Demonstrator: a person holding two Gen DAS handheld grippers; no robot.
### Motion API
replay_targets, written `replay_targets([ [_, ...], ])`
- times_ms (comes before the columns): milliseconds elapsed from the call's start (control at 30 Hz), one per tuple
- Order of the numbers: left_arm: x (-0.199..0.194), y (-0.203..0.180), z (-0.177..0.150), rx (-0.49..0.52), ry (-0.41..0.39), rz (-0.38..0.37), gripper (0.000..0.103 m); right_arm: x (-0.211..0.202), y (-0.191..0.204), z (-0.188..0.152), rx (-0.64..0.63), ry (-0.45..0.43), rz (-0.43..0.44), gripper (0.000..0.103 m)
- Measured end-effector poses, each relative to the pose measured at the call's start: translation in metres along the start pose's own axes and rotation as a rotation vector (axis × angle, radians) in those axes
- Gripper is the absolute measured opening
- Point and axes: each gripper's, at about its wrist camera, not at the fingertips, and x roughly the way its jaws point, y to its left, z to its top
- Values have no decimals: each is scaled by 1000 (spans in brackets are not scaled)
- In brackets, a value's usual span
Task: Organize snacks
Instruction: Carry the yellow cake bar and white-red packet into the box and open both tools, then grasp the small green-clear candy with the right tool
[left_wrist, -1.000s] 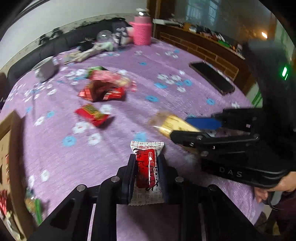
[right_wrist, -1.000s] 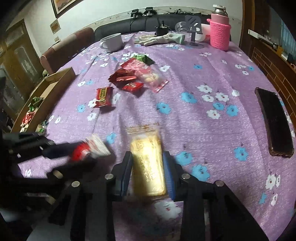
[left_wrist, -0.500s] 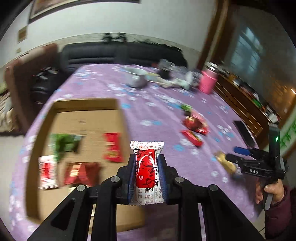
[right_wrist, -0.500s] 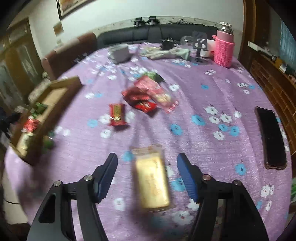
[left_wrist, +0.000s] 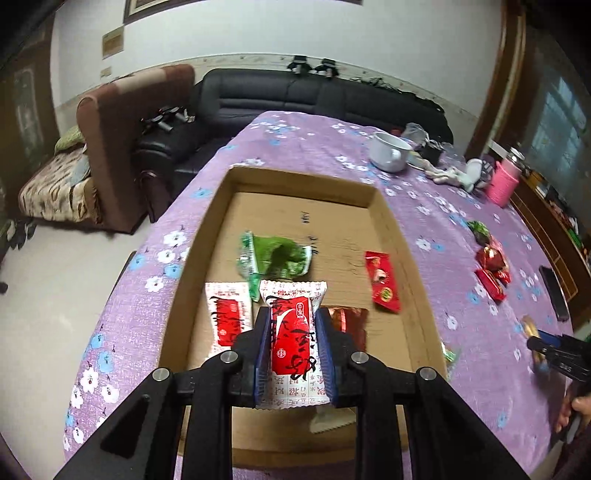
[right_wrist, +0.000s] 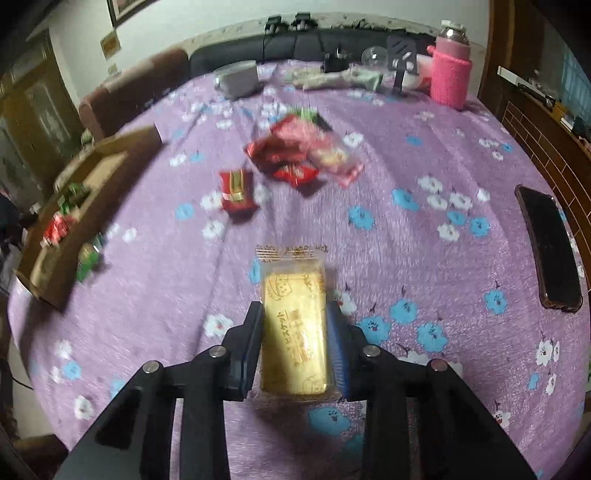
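My left gripper (left_wrist: 294, 325) is shut on a red-and-white snack packet (left_wrist: 293, 341) and holds it above the near part of the cardboard box (left_wrist: 397, 229). In the box lie a green packet (left_wrist: 275, 256), a matching red-and-white packet (left_wrist: 229, 314) and a red packet (left_wrist: 382, 282). My right gripper (right_wrist: 294, 314) is shut on a yellow biscuit pack (right_wrist: 293, 317) just above the purple flowered tablecloth (right_wrist: 424, 155). A pile of red and pink snacks (right_wrist: 299, 155) and a single red packet (right_wrist: 236, 186) lie farther out. The box also shows in the right wrist view (right_wrist: 55, 236) at the left.
A black phone (right_wrist: 550, 247) lies at the right edge. A pink-sleeved bottle (right_wrist: 450, 74), a white mug (left_wrist: 388, 151), gloves (right_wrist: 332, 79) and small items stand at the far end. A brown armchair (left_wrist: 122, 129) and a black sofa (left_wrist: 295, 96) stand beyond the table.
My left gripper has swung left with its packet from over the tablecloth to over the box. My right gripper opened, then closed on the biscuit pack again.
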Motion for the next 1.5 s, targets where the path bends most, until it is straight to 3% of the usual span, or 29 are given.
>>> replay_targets([
  [67, 1, 5, 1, -11, -4, 0, 27, -7, 7, 8, -16, -20, -29, 32],
  [133, 1, 7, 1, -19, -10, -3, 29, -12, 16, 18, -6, -25, 56, 32],
  [200, 0, 11, 0, -31, -12, -8, 29, -17, 30, 28, -20, -52, 41, 32],
  [267, 1, 17, -2, -49, -2, -10, 31, -20, 45, 36, -26, -70, 110, 32],
  [433, -9, 32, -5, -99, -13, -13, 70, -11, 116, 49, -140, -37, 254, 33],
  [500, -17, 39, -6, -128, -44, -36, 79, -2, 145, 54, -175, -5, 314, 33],
  [733, -36, 56, -10, -192, -82, -100, 80, 29, 234, 61, -266, 68, 417, 33],
  [867, -41, 63, -12, -218, -103, -137, 80, 43, 256, 60, -289, 87, 390, 34],
  [967, -38, 66, -11, -230, -98, -159, 80, 54, 257, 61, -282, 98, 383, 39],
  [1100, -35, 60, -11, -222, -94, -186, 80, 49, 228, 72, -175, 82, 456, 41],
  [1200, -37, 57, -11, -198, -93, -188, 80, 41, 196, 76, -142, 50, 403, 41],
  [1300, -39, 54, -11, -188, -99, -188, 80, 43, 174, 65, -183, 68, 319, 41],
  [1500, -40, 31, -9, -140, -96, -216, 80, 63, 185, 39, -270, 112, 331, 40],
])
